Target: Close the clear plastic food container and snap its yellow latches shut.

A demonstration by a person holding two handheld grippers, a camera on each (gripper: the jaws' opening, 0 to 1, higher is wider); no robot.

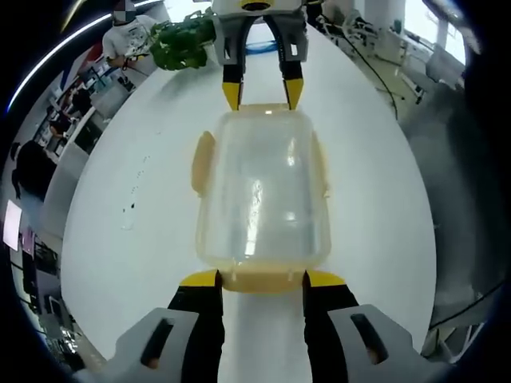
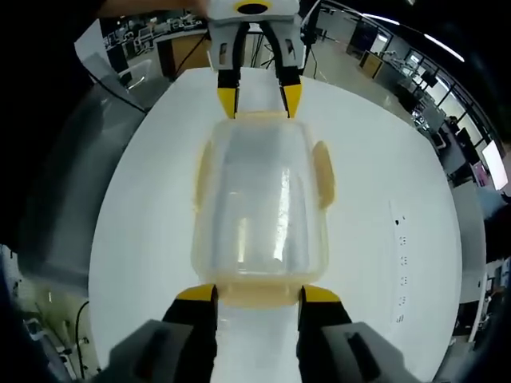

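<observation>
A clear plastic food container [image 1: 263, 191] [image 2: 259, 199] lies on the white table [image 1: 383, 183] [image 2: 144, 199] with its lid on. Its yellow side latches [image 1: 203, 159] [image 2: 323, 171] flare outward. My left gripper [image 1: 262, 279] stands open at the near end of the box, its yellow tips flanking the yellow end latch [image 1: 263, 281]. At the opposite end, my right gripper [image 2: 259, 294] is open in the same way around the other end latch [image 2: 259, 295]. Each gripper faces the other: the right gripper [image 1: 262, 94] appears at the far end in the left gripper view, the left gripper [image 2: 259, 100] likewise in the right gripper view.
A green plant [image 1: 184, 40] stands at the table's far edge, with a person [image 1: 128, 32] behind it. Small dark marks [image 1: 128, 209] [image 2: 399, 239] dot the tabletop beside the box. Office desks and screens surround the table.
</observation>
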